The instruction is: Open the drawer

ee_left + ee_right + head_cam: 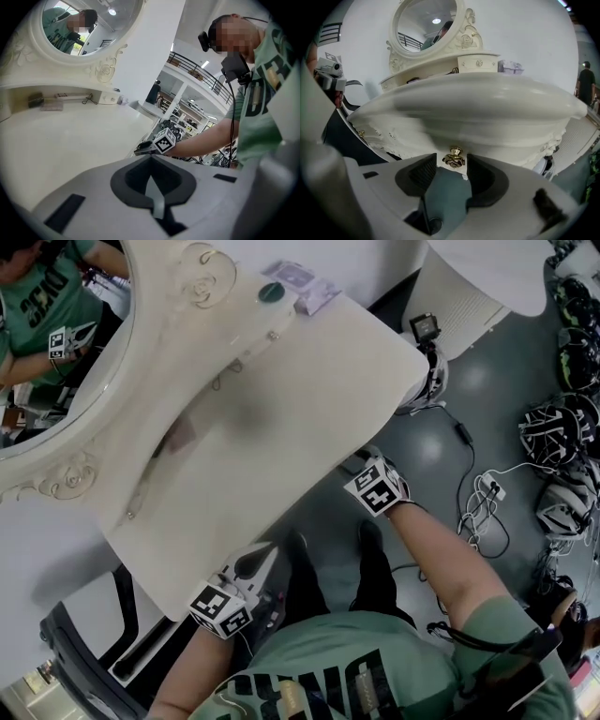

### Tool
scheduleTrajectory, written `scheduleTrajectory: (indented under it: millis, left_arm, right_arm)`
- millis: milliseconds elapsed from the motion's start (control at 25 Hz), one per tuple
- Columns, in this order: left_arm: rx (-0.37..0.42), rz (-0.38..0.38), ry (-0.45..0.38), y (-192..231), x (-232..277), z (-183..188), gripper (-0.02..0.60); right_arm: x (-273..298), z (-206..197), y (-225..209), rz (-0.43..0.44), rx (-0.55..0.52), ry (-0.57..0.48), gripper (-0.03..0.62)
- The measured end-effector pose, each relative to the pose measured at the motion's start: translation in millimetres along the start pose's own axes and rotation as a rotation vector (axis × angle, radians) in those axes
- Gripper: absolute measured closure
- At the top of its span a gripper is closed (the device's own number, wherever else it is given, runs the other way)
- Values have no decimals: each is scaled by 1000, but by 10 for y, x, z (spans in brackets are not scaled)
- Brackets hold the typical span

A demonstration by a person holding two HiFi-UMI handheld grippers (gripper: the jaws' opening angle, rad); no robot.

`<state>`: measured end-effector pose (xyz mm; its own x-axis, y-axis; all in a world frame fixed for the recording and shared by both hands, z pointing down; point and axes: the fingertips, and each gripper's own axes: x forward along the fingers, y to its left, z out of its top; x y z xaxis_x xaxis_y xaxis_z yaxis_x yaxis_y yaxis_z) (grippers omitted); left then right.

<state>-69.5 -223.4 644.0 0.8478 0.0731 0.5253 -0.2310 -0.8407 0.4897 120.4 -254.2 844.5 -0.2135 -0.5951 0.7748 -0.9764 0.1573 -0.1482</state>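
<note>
The small brass knob (454,158) sits on the cream carved drawer front (497,146), tucked under the overhanging edge of the cream dressing-table top (478,101). We hold our right gripper (450,165) with its jaws spread wide. The knob is in the gap just ahead of them, and neither pad touches it. Our left gripper (151,161) is at the tabletop's other corner, its jaws closed together on nothing. An oval cream-framed mirror (424,21) stands behind.

Tabletop (478,101), upper centre of right gripper view: overhangs the knob (454,158), barring approach from above. Space left and right of knob: seemingly clear. Floor (441,451) at head view's right: cables (483,507).
</note>
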Motion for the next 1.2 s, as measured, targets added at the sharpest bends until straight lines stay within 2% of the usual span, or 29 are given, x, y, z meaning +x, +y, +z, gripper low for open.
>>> scheduleTrajectory:
  millis: [120,200,440,1200]
  left_arm:
    - [-3,2,-3,21,-27,-31,572]
    - [-4,1,-4,12,-29,-42,572]
    - [-3,-8,-14,-65,-64,-55,572]
    - [-4,-7,-34,-172,-240,-137,573]
  right_arm:
    - [16,17,-23,-28,6,9,404]
    - [17,10,-43,-44,15,27,444]
    - [11,-19,-42,-62,18,61,450]
    - [-11,-10,-53,-108,35,51,453]
